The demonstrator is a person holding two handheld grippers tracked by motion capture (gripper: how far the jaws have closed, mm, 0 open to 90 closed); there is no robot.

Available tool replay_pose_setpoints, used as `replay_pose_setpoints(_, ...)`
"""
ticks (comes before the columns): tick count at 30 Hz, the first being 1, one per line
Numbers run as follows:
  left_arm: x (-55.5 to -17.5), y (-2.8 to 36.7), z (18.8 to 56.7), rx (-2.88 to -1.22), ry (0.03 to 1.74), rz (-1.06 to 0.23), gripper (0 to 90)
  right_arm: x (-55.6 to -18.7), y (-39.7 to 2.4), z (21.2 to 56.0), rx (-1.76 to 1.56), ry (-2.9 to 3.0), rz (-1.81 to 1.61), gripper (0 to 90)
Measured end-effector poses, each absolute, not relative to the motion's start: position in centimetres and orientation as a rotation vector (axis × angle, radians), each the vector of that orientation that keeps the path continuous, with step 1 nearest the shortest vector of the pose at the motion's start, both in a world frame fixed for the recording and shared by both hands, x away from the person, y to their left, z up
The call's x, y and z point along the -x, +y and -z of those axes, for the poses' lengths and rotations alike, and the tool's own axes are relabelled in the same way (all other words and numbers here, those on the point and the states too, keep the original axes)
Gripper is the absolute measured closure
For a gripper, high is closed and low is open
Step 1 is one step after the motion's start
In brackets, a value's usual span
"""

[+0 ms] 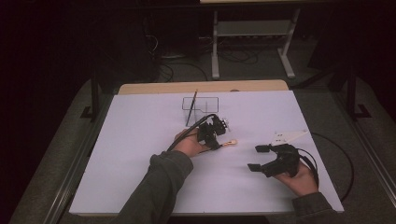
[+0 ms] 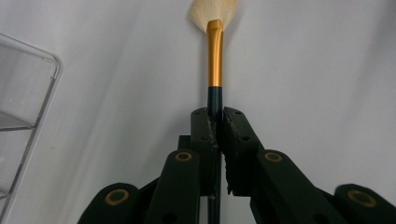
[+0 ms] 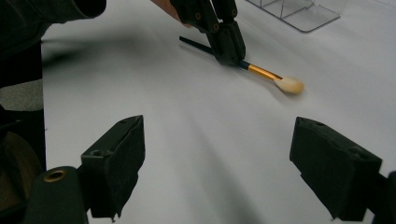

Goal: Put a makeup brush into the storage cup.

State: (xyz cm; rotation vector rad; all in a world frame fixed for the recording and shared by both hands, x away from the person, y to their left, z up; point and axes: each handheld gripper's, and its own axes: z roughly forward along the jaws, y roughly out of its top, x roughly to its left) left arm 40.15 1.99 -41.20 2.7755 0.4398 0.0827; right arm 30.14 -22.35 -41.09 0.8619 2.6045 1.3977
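With left tongs (image 2: 215,135) clamped on the dark-handled, gold-ferruled, pale-bristled brush (image 2: 215,56) mid-bench (image 1: 140,154), likely bound for the clear plastic organiser (image 1: 201,105) near the far edge; right tongs (image 3: 233,163) gape empty.

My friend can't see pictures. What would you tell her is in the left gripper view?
The left hand-held gripper, seen from just behind its two black jaws, is shut on the dark handle of a makeup brush with a gold collar and pale fluffy bristles. Under it is a white table, and a clear plastic organizer sits at the left edge.
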Motion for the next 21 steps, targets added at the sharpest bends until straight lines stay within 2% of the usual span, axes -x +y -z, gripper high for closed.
replay_pose_setpoints(21, -37.3, 6.7, 36.8, -2.565, 0.458, -0.071, 83.3, -30.0, -20.8, 41.2, -0.838, 2.646, -1.379, 17.1)
